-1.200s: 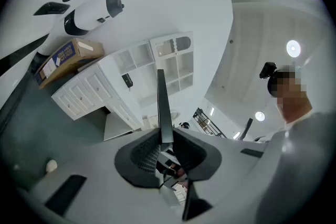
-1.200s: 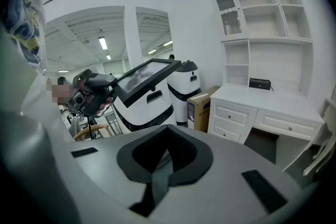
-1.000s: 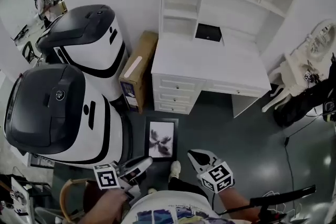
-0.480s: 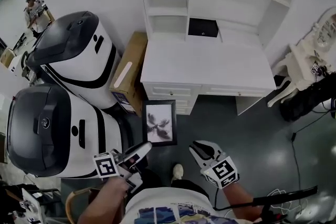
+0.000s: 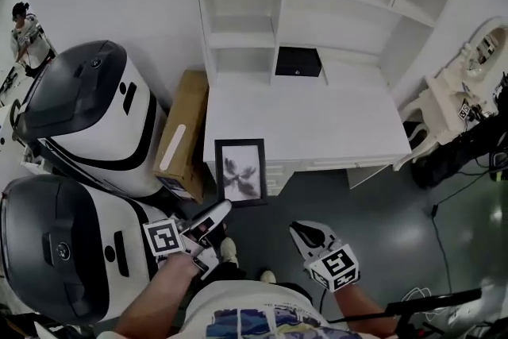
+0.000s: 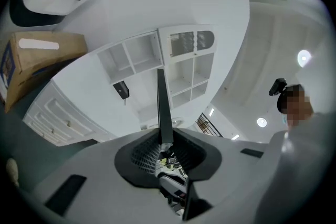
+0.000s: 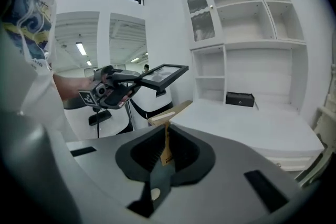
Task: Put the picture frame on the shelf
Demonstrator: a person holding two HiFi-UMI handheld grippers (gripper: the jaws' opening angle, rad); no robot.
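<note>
The black picture frame with a dark flower print is held up flat in front of the white desk. My left gripper is shut on its near edge. In the left gripper view the frame shows edge-on as a thin dark bar rising from the jaws. The white shelf unit with open compartments stands on the desk's back. My right gripper hangs low to the right; its jaws are opening with nothing between them. The right gripper view shows the frame in my left gripper.
A small black box sits at the back of the desk. A cardboard box leans between the desk and two large white-and-black machines. A white chair and dark bags stand at the right. A person stands far left.
My left gripper has carried the frame up and forward, from low over the floor to the desk's front edge. The right gripper has stayed low on the right.
</note>
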